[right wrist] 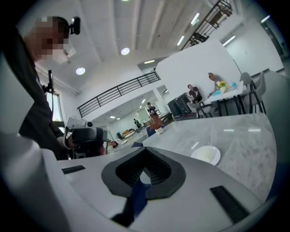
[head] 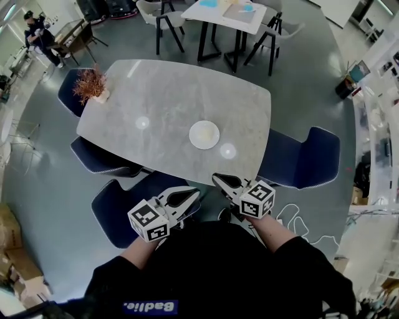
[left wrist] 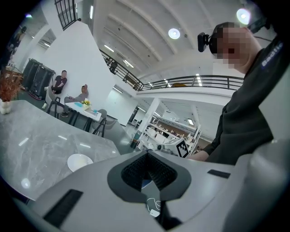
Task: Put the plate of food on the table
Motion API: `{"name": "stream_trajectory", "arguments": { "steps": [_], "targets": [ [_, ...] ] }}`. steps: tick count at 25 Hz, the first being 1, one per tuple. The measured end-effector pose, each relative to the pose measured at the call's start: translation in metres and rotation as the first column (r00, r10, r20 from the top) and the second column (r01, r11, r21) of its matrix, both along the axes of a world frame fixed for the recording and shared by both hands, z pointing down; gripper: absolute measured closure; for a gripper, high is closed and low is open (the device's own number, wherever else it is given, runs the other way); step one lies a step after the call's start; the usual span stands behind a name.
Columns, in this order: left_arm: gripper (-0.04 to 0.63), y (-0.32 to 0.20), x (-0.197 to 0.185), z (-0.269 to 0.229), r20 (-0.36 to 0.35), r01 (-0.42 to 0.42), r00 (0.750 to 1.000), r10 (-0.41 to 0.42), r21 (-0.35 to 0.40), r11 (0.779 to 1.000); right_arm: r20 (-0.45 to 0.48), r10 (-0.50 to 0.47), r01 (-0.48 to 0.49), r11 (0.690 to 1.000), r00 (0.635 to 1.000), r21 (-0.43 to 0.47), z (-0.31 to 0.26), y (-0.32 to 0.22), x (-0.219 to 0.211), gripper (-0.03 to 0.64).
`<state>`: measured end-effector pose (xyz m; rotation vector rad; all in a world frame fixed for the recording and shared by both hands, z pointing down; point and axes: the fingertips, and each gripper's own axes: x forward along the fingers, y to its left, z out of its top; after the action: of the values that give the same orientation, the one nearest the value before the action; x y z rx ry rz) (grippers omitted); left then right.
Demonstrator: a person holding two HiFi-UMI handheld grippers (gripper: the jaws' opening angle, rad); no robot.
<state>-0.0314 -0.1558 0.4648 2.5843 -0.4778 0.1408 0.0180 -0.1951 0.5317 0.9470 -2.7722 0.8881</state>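
Grey marble table (head: 162,93), white plate (head: 204,134), blue chairs (head: 305,159)

A reddish dried plant in a white pot (head: 91,85) is standing at far left. Dark blue chairs (head: 305,157) are sitting close around. Beyond, a white table (head: 227,12) is carrying blue items, and a person (head: 38,37) is standing far left.

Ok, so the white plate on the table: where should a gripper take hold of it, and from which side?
Probably its near rim, coming low from the person's side. The plate lies flat and shallow near that edge of the table, so only the rim offers a pinch, one jaw over, one under. The left gripper and right gripper are shut and would need opening.
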Motion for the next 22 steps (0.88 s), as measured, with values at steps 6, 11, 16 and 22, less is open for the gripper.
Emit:
{"name": "stream_trajectory", "arguments": {
  "steps": [6, 11, 16, 22],
  "targets": [
    [0.588, 0.005, 0.011, -0.009, -0.021, -0.013, 1.0, 0.013, 0.005, 1.0, -0.096, -0.046, 0.062, 0.983, 0.994, 0.17, -0.036, 0.021, -0.004, 0.606],
    [0.588, 0.011, 0.018, -0.012, -0.035, -0.021, 0.999, 0.021, 0.004, 1.0, -0.12, -0.055, 0.082, 0.969, 0.991, 0.234, -0.05, 0.037, -0.002, 0.606],
    [0.588, 0.014, 0.021, -0.013, -0.044, -0.026, 0.999, 0.026, 0.002, 1.0, -0.124, -0.068, 0.098, 0.962, 0.99, 0.254, -0.055, 0.044, -0.003, 0.606],
    [0.589, 0.02, 0.026, -0.011, -0.055, -0.028, 0.998, 0.028, -0.004, 1.0, -0.138, -0.087, 0.122, 0.956, 0.987, 0.267, -0.052, 0.053, -0.005, 0.606]
  ]
}}
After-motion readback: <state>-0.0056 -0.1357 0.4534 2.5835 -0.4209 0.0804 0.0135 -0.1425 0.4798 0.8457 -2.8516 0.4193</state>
